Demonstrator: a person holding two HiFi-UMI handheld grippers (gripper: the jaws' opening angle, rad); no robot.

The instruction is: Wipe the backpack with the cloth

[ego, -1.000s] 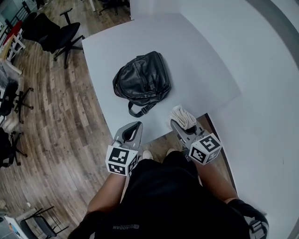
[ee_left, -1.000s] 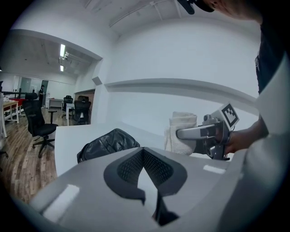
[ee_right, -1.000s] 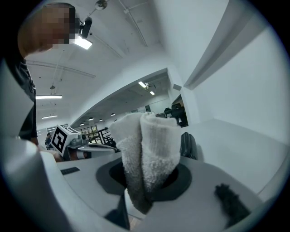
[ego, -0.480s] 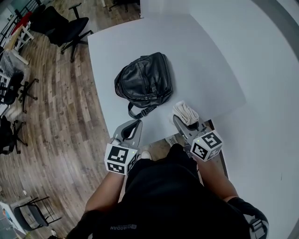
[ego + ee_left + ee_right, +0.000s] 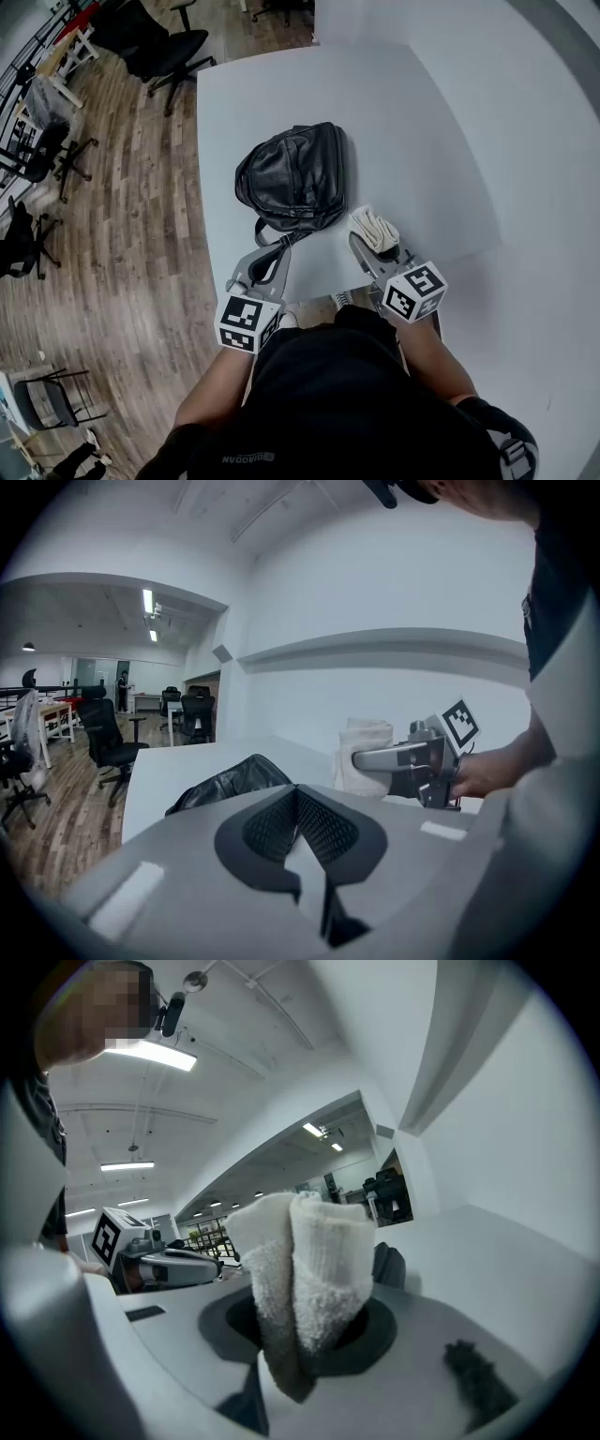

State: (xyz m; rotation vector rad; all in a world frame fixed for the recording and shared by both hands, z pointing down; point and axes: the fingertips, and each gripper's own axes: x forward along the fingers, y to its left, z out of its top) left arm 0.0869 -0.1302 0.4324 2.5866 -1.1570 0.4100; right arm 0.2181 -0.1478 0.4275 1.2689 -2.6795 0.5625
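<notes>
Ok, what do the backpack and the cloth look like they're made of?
The backpack looks like black leather or a faux leather: a smooth surface with a soft sheen and slack creases. Which of the two, the views cannot settle. The cloth held in the right gripper looks like white terry towelling: matte, fuzzy pile, folded thick.
</notes>
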